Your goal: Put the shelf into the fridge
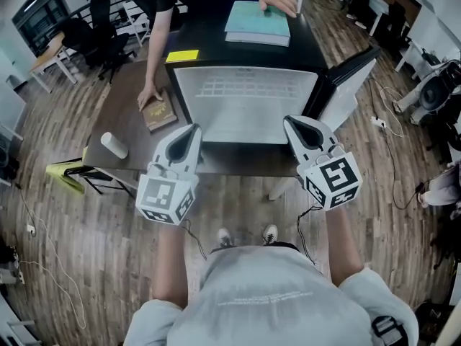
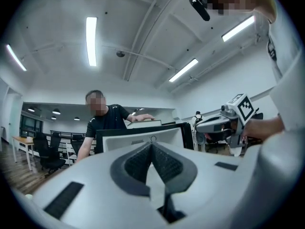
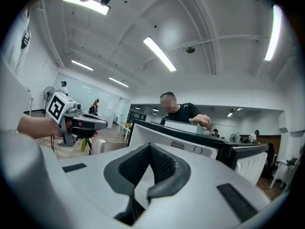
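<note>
A small black fridge [image 1: 245, 157] stands in front of me with its door [image 1: 349, 85] swung open to the right. Its white inside [image 1: 245, 110] has vent slots along the top. My left gripper [image 1: 193, 130] hovers at the opening's lower left corner and my right gripper [image 1: 289, 121] at its lower right. Both point level at the fridge. In the left gripper view the pads [image 2: 143, 163] meet at the tip with nothing between them. The right gripper view shows its pads [image 3: 162, 166] the same way. I cannot make out a loose shelf in any view.
A person in a black shirt stands behind the fridge, one hand on a stack of books [image 1: 258, 24] on its top, the other on a brown book [image 1: 158, 112] on a brown table [image 1: 126, 92]. A white cup [image 1: 114, 145] lies there. Office chairs and floor cables surround.
</note>
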Available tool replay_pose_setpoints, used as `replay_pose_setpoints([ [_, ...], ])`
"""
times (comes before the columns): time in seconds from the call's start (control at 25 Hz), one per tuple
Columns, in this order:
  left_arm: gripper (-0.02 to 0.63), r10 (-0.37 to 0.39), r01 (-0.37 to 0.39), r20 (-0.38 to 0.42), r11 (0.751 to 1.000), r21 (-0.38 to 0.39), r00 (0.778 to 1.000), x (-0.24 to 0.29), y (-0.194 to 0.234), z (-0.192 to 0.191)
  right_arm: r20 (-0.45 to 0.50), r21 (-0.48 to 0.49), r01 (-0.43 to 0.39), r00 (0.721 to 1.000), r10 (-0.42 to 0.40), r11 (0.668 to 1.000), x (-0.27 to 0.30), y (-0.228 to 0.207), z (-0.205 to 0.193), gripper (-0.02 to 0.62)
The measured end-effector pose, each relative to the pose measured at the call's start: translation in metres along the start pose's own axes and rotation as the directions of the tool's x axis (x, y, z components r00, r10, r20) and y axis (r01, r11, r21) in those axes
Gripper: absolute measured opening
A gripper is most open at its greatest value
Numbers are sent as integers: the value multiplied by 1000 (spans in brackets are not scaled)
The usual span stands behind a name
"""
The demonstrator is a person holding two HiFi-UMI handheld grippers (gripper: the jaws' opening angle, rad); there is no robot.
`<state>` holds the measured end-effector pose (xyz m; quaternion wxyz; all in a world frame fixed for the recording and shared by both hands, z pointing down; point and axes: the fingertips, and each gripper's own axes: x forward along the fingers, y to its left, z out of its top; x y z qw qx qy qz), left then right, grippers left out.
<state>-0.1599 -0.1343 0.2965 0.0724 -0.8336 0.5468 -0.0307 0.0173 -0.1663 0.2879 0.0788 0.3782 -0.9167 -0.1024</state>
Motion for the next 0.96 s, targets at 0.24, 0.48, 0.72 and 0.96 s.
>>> replay_pose_setpoints([
  [0.24,20,15,-15,2,1000,9,1000,-7,0,10,2,-12,-2,1000,2,1000,-6,3,8,15],
  [0.48,20,24,-24,-8,1000,-2,1000,-7,2,6,-7,-12,4,1000,-4,1000,-5,2,2,15],
  [0.72,20,29,-29,-17,1000,-11,999,-4,4,2,-15,-11,8,1000,-8,1000,-3,0,-1,15],
  [0.96,20,33,-33,-26,999,-15,999,2,6,-1,-24,-15,9,1000,-9,1000,2,-5,-5,15],
])
